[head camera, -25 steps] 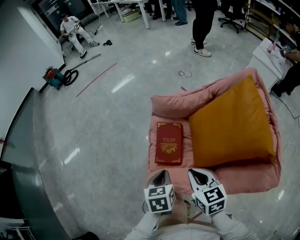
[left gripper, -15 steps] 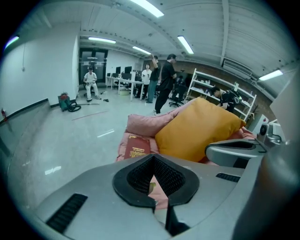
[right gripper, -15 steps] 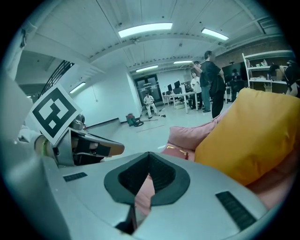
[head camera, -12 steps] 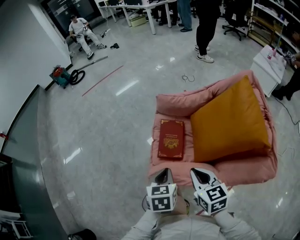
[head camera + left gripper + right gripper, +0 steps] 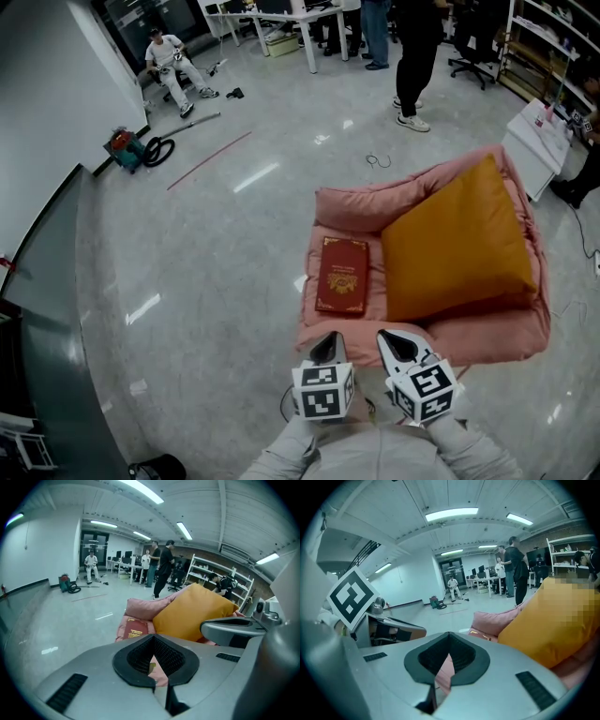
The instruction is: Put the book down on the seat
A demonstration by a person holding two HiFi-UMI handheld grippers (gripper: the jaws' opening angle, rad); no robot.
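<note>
A dark red book [image 5: 341, 276] with gold ornament lies flat on the left part of the pink chair's seat [image 5: 323, 325], beside an orange cushion [image 5: 455, 246]. The book [image 5: 133, 628] also shows in the left gripper view, and only its corner [image 5: 480, 634] in the right gripper view. Both grippers hang side by side in front of the chair, apart from the book. My left gripper [image 5: 325, 347] is shut and empty. My right gripper [image 5: 398, 345] has its jaws together with nothing between them.
The pink armchair [image 5: 356, 208] stands on a glossy grey floor. Behind it a person [image 5: 414, 56] stands and another sits at the far wall [image 5: 171, 54]. A vacuum cleaner [image 5: 129, 148] lies at the left; a white table [image 5: 534, 131] stands at the right.
Both grippers have drawn back from the chair and risen a little, still side by side. The book stays flat on the seat. The view takes in more of the room behind.
</note>
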